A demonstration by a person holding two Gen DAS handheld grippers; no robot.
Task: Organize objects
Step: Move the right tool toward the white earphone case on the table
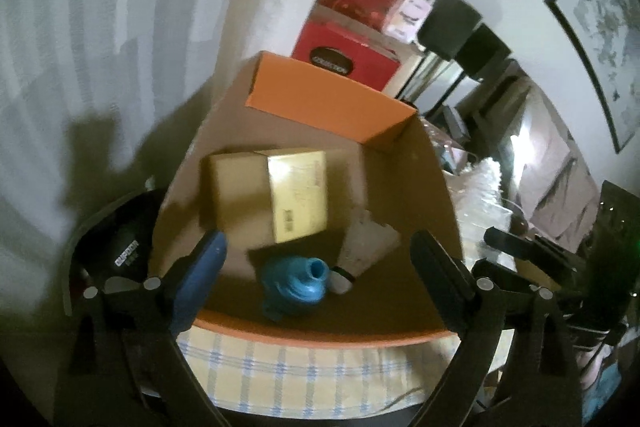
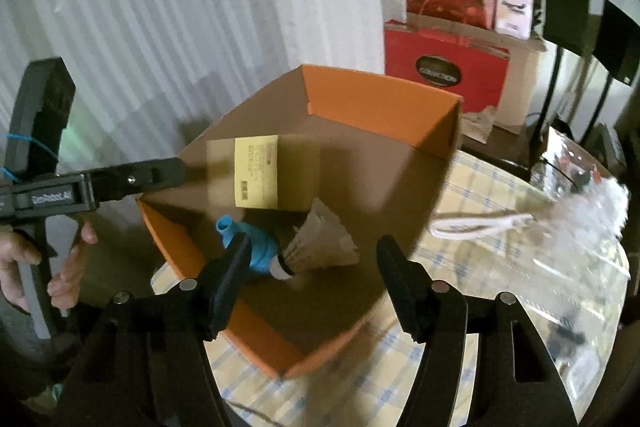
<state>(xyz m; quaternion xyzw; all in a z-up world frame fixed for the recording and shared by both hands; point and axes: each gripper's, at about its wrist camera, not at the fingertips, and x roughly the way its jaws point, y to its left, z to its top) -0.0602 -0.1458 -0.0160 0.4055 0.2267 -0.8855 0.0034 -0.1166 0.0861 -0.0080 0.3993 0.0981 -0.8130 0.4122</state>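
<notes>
Holding both tools wide open and empty over the box on the desk, I see the shuttlecock just ahead of my right tool, cork toward the near-left wall, feathers fanning away. My left tool hovers nearer the blue piece. Blur hides the carton's print.

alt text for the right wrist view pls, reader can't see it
An open orange cardboard box on a checked tablecloth holds a small tan carton with a yellow label, a blue plastic nozzle piece and a white feather shuttlecock. The open right tool hovers above it.
</notes>
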